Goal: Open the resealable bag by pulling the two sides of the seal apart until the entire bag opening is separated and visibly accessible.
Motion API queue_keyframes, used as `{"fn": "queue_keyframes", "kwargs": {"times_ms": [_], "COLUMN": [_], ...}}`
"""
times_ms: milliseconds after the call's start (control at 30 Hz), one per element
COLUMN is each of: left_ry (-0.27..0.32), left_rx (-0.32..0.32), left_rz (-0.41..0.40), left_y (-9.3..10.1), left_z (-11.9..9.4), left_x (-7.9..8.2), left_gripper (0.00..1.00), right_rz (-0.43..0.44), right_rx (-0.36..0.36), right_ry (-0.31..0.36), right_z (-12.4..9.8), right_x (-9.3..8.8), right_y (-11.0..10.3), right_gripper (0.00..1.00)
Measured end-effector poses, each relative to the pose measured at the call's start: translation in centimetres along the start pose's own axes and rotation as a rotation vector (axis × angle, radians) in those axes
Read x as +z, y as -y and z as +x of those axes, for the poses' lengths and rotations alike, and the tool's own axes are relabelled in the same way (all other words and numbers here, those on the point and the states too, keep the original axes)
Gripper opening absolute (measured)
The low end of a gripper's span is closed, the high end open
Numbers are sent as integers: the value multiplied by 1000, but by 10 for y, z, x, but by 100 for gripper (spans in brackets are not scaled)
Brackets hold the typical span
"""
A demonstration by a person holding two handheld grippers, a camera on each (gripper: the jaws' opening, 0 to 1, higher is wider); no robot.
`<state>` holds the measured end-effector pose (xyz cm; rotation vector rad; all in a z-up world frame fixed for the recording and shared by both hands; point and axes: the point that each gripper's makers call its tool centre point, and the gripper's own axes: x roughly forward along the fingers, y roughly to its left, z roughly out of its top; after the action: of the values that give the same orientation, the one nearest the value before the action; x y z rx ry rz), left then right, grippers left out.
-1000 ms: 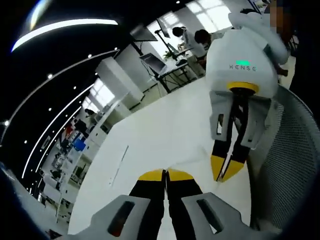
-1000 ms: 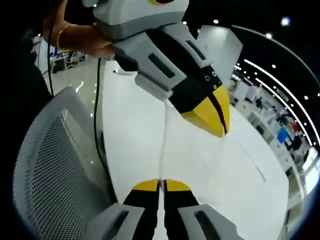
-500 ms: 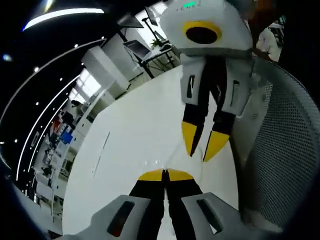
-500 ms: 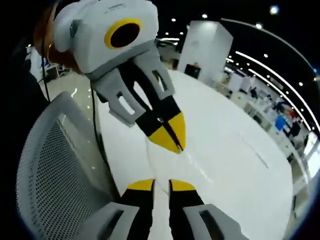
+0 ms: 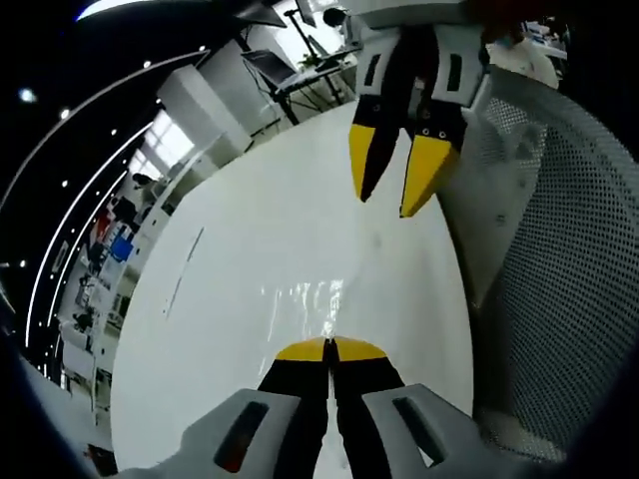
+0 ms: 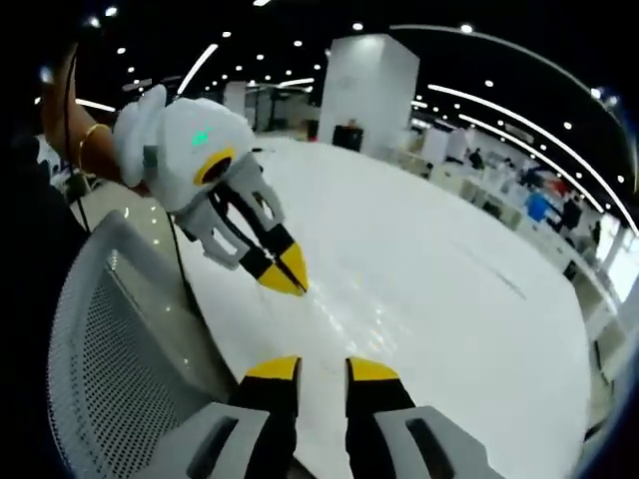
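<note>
The resealable bag (image 5: 305,297) is clear film, visible mostly as glints on the white table (image 5: 250,230). In the left gripper view it lies just ahead of my left gripper (image 5: 329,349), whose yellow-tipped jaws are pressed together on the bag's near edge. My right gripper (image 5: 394,190) comes in from the top with its jaws apart and nothing between them, well clear of the bag. In the right gripper view the right gripper (image 6: 322,369) stands open at the bottom. The left gripper (image 6: 283,277) is shut beyond it, with the bag's glints (image 6: 349,311) beside its tips.
A grey mesh chair back (image 5: 559,269) stands close along the table's edge, and the chair back (image 6: 110,359) is also beside the right gripper. A hand with a bracelet (image 6: 85,135) holds the left gripper. Desks and shelving line the far room.
The right gripper opened, let go of the bag's edge and drew back from the left gripper. The left gripper stayed shut, and the bag now lies lower on the table.
</note>
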<state>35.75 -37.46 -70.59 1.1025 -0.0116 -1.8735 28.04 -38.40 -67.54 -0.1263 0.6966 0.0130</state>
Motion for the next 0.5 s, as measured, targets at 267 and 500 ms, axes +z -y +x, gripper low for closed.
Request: {"fn": "queue_keyframes", "kwargs": {"times_ms": [267,500], "left_ry": [-32,-64], "left_rx": [12,29], "left_rz": [-34,-4], "left_y": [-7,-27], "left_z": [11,23], "left_x": [-15,-19], "left_gripper": [0,0], "right_rz": [25,53], "right_rx": [-17,-28], "right_ry": [-5,-6], "right_z": [-7,-10], "right_x": [-6,-10], "right_y": [2,3], "right_gripper": [14,15]}}
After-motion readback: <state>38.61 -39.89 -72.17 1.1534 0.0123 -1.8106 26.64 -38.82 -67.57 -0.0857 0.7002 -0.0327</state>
